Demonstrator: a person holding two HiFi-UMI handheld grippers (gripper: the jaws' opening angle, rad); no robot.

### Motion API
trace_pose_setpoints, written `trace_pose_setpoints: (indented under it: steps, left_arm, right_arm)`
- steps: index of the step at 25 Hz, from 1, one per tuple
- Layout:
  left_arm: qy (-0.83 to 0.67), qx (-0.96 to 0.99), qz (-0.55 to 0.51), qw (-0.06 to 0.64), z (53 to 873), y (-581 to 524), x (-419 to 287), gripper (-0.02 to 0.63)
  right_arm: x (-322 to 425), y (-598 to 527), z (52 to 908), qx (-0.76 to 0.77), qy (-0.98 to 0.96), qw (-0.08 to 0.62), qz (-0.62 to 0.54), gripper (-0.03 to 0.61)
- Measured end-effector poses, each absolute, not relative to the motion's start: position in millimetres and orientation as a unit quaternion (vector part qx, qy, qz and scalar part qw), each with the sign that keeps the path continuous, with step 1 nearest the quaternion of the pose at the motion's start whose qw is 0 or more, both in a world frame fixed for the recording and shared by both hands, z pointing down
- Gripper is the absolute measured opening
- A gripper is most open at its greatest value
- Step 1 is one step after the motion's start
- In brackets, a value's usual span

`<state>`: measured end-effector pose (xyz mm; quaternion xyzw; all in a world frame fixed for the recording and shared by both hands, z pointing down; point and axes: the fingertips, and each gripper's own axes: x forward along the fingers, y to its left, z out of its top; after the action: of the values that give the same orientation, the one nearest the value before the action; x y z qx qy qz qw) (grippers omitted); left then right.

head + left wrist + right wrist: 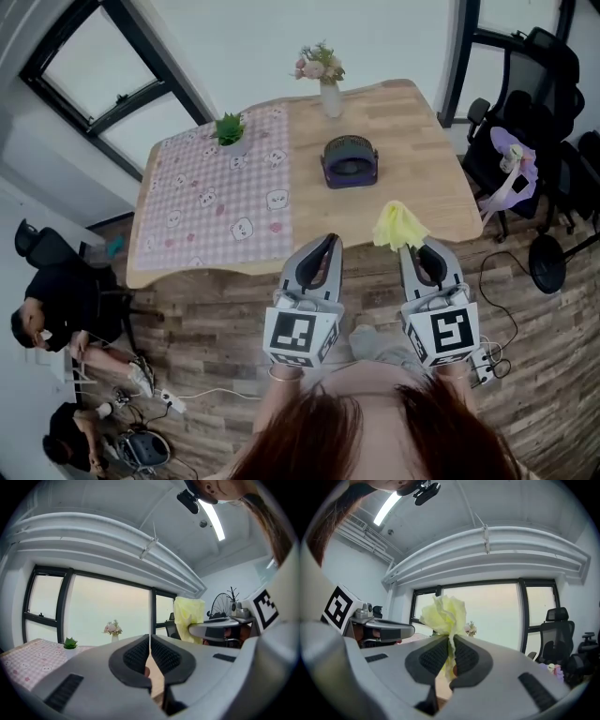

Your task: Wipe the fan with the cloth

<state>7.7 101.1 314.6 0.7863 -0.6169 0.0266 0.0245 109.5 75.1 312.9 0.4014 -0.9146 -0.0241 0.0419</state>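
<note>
A small dark purple fan (pixel 350 160) sits on the wooden table (pixel 441 178), right of the middle. My right gripper (pixel 419 246) is shut on a pale yellow cloth (pixel 399 226), which sticks up bunched above its jaws (pixel 446 612). It is held near the table's front edge, short of the fan. My left gripper (pixel 329 242) hangs beside it at the front edge, shut with nothing between its jaws (pixel 150 646). The cloth (pixel 189 612) also shows at the right of the left gripper view.
A pink patterned tablecloth (pixel 217 200) covers the table's left half, with a small green plant (pixel 230 129) on it. A vase of flowers (pixel 328 84) stands at the far edge. Office chairs (pixel 530 131) crowd the right side. People sit on the floor at left (pixel 56 309).
</note>
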Motion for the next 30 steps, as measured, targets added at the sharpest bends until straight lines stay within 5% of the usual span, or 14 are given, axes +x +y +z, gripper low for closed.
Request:
trace_pose_setpoints:
  steps: [30]
  left_arm:
    - [-0.641, 0.765, 0.03, 0.06, 336, -28, -70, 0.014]
  right_arm:
    - [28, -74, 337, 0.381, -0.921, 0.085, 0.011, 0.017]
